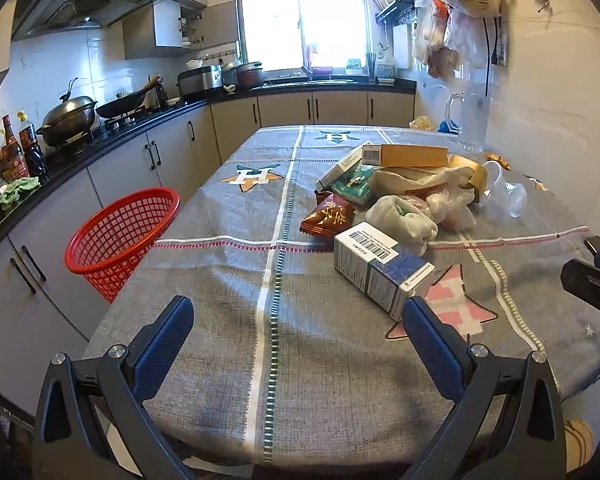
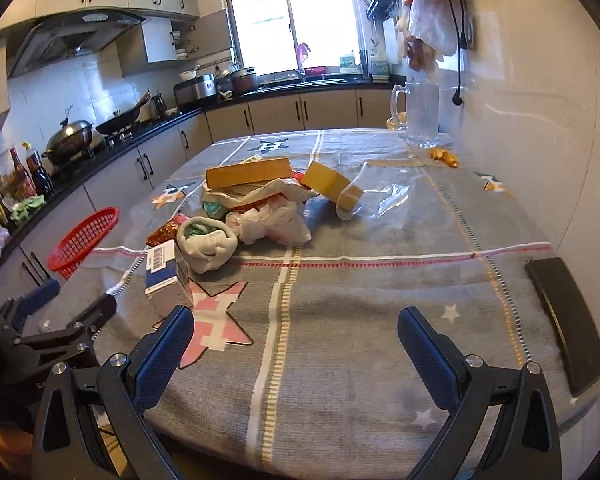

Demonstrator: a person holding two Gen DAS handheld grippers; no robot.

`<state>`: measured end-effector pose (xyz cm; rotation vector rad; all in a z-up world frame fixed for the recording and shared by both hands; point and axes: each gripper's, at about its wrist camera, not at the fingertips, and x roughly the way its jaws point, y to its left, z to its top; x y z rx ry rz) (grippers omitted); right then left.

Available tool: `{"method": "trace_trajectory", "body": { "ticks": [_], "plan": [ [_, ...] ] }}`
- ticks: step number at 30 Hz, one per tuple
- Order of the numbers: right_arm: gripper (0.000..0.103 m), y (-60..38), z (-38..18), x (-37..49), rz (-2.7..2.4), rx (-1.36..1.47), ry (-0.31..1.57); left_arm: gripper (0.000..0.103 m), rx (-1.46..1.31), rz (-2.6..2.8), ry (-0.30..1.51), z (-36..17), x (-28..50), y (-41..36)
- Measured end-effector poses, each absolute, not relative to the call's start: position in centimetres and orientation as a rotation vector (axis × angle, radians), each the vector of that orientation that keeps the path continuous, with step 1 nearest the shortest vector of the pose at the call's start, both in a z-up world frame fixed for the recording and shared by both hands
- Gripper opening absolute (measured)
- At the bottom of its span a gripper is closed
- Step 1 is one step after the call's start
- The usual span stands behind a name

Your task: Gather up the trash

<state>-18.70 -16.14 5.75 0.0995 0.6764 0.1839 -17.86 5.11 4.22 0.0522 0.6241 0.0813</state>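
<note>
A table [image 1: 220,360] covered in a grey patterned cloth fills both views, its far end toward the kitchen window and its right edge against the white wall. Off its left edge stands a red mesh basket [image 1: 120,236], apart from the cloth as far as the left wrist view shows. The trash sits heaped in the middle of the table toward the far half: a long yellow-brown box [image 2: 248,174] lies on top at the far side, with a second yellow box [image 2: 326,180] tilted just to its right. Crumpled plastic bags [image 2: 272,220] spread beneath them, and a clear plastic wrapper [image 2: 380,200] lies at the pile's right side. At the near side of the heap rest a white knotted bag [image 1: 404,220], a white and blue carton [image 1: 380,266] with barcodes, and a red snack packet [image 1: 328,216] touching the carton's far corner. A glass pitcher [image 2: 420,114] stands upright at the far right corner. A dark flat slab [image 2: 566,320] lies along the near right edge. The left gripper [image 1: 298,320] hovers over the near edge, fingers spread wide and holding nothing; the carton lies just beyond its right finger. The right gripper [image 2: 296,330] is likewise spread wide and empty above the near edge.
</note>
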Motion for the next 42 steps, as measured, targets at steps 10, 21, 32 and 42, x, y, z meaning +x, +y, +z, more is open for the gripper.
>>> {"method": "trace_trajectory", "body": {
  "ticks": [10, 21, 32, 42],
  "plan": [
    [0.103, -15.1, 5.8, -19.1, 0.191, 0.055, 0.679, 0.103, 0.058, 0.079, 0.636, 4.0, -17.7, 5.1],
    [0.103, -15.2, 5.4, -18.8, 0.19, 0.067, 0.702, 0.103, 0.058, 0.077, 0.638, 3.9, -17.7, 5.2],
    [0.103, -15.2, 5.3, -18.6, 0.19, 0.069, 0.714, 0.103, 0.063, 0.072, 0.649, 3.6, -17.6, 5.1],
    [0.103, -15.0, 5.1, -18.5, 0.194, 0.069, 0.72, 0.103, 0.063, 0.067, 0.655, 3.5, -17.5, 5.1]
  ]
}}
